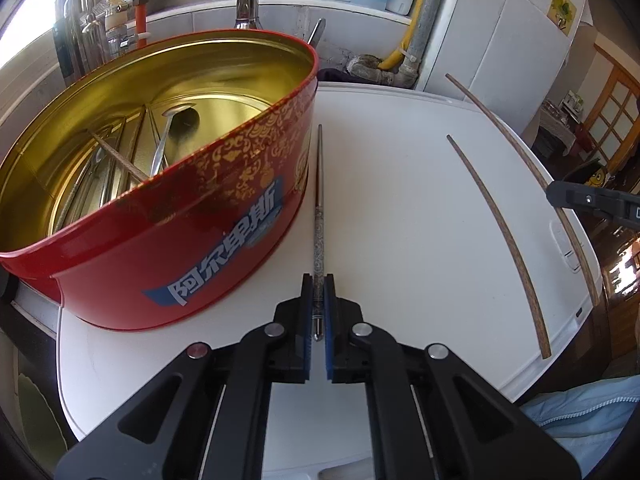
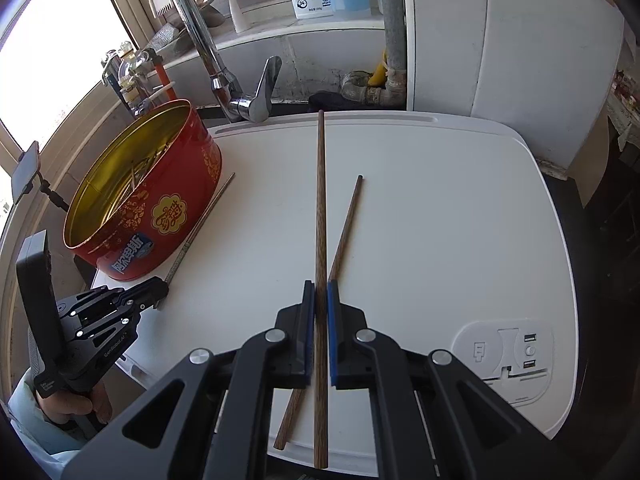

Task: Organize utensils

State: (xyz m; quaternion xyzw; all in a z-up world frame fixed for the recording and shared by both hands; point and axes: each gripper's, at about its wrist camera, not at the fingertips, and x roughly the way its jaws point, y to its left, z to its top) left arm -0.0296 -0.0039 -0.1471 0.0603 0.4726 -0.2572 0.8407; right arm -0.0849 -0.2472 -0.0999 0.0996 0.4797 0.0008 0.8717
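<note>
White counter (image 2: 420,208), red tin (image 1: 168,256) holding spoon (image 1: 176,128) (perhaps chopsticks), left gripper (image 1: 318,288) pinching metal chopstick (image 1: 319,200), right gripper (image 2: 320,292) pinching wooden chopstick (image 2: 320,200)

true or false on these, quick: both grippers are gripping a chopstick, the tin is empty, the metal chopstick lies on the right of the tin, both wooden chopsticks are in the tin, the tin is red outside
1. Both grippers grip a chopstick. True: the left gripper is closed on the metal chopstick, the right gripper on a wooden chopstick.
2. The tin is empty. False: the red tin already holds a spoon and other utensils.
3. The metal chopstick lies on the right of the tin. True, on the white board.
4. Both wooden chopsticks are in the tin. False: one is gripped, the second wooden chopstick lies on the board.
5. The tin is red outside. True.
</note>
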